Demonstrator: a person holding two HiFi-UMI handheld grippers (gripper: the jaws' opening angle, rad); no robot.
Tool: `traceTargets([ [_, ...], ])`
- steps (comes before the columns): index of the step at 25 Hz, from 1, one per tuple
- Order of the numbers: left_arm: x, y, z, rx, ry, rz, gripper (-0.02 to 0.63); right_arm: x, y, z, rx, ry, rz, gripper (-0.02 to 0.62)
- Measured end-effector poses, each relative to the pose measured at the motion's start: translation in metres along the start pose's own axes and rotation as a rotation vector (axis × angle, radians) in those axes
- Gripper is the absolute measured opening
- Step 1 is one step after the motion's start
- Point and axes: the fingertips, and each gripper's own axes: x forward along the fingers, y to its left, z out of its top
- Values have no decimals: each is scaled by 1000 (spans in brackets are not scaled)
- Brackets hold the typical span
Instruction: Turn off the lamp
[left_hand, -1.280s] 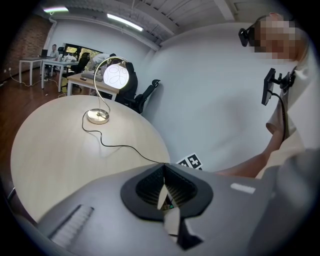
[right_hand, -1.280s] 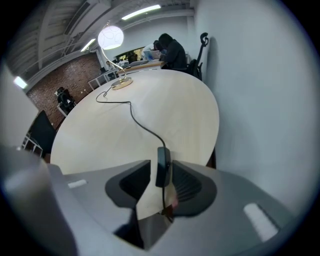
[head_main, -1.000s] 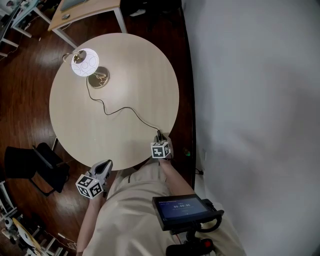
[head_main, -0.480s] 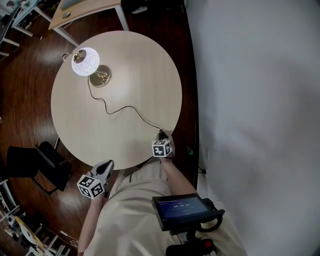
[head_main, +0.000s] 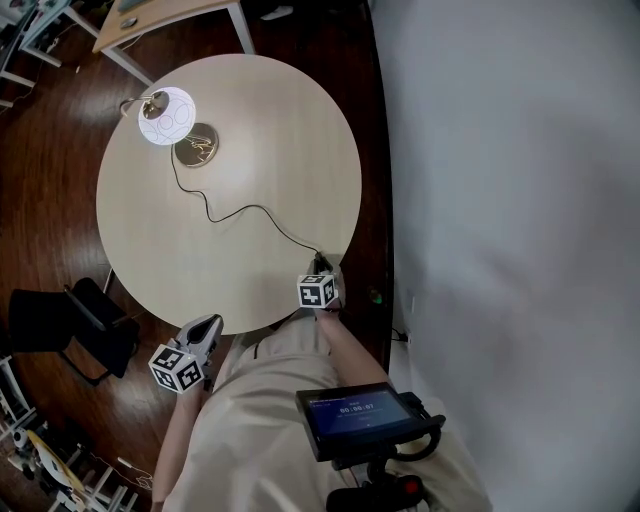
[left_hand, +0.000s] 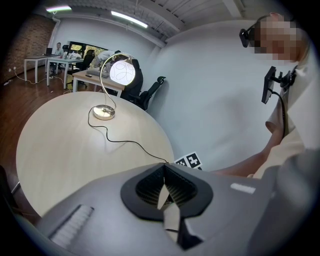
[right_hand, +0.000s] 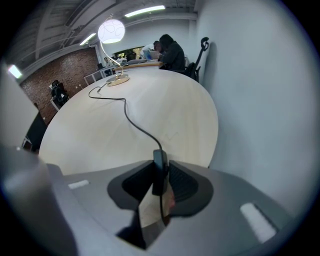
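Lamp (head_main: 168, 115) lit, far side of round table (head_main: 255, 120). Cord (head_main: 240, 208) trails to near edge. Right gripper (right_hand: 160, 176) jaws just closing, pads now pinching inline switch (right_hand: 159, 167) on cord, judged a squeeze to trip it. Left gripper (left_hand: 164, 189) jaws together, empty, parked off table edge, not needed. Lamp not yet off.

The round, pale wooden table (head_main: 270, 120) carries a lit desk lamp (head_main: 197, 146) towards 11 o'clock. Its thin black cord (head_main: 240, 209) lies in curves across the top to an inline switch (right_hand: 160, 170) near the rim at 4 o'clock.
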Motion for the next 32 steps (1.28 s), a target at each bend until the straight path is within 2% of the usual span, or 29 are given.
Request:
traceTargets([
  [13, -2, 6, 1, -4, -2, 1, 3, 6, -1, 3, -17, 14, -32, 94],
  [19, -5, 9, 4, -3, -7, 2, 3, 6, 5, 4, -13, 31, 13, 77],
  [23, -7, 11, 4, -3, -8, 2, 3, 7, 4, 5, -3, 43, 11, 75],
  [32, -8, 15, 4, -2, -4, -7, 3, 7, 5, 7, -96, 13, -47, 96],
])
